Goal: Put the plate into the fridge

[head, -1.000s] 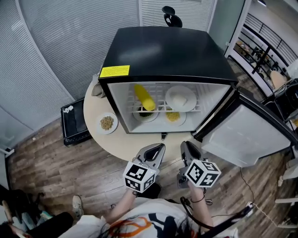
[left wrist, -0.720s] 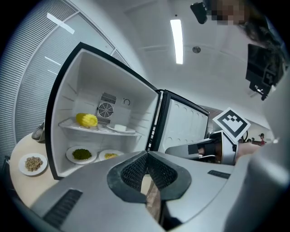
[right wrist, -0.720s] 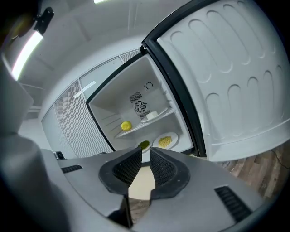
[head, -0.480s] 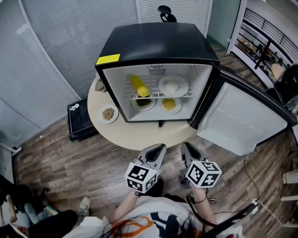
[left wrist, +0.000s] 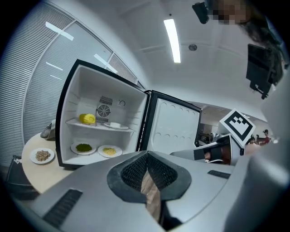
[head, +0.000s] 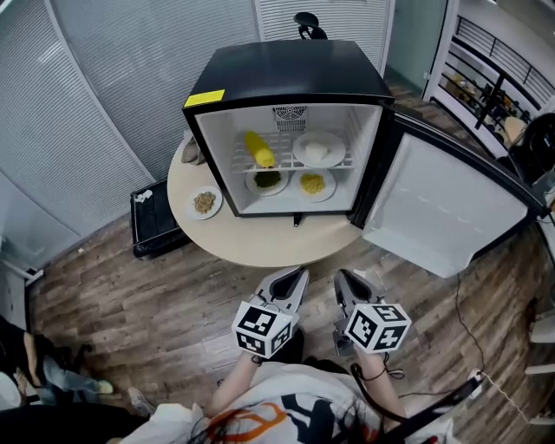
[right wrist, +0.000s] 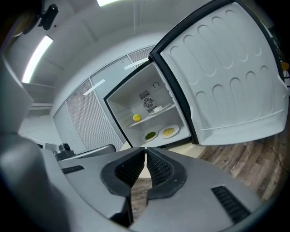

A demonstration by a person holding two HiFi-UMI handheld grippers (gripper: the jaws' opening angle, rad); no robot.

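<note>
A small black fridge (head: 290,74) stands open on a round beige table (head: 260,243), its door (head: 442,204) swung out to the right. A small plate of brown grains (head: 205,202) sits on the table left of the fridge. Inside, a white plate (head: 318,149) and a corn cob (head: 259,149) rest on the shelf. Below them lie a plate of greens (head: 267,180) and a plate of yellow food (head: 312,183). My left gripper (head: 299,273) (left wrist: 146,156) and right gripper (head: 340,276) (right wrist: 146,152) hover over the floor short of the table, both shut and empty.
A black box (head: 156,221) lies on the wooden floor left of the table. A grey object (head: 192,152) sits on the table beside the fridge's left wall. An office chair (head: 308,22) stands behind the fridge. The open door reaches out over the floor at right.
The view has pulled back, so the fridge looks farther away and its door stands wider open. Both grippers stay low in front of the person.
</note>
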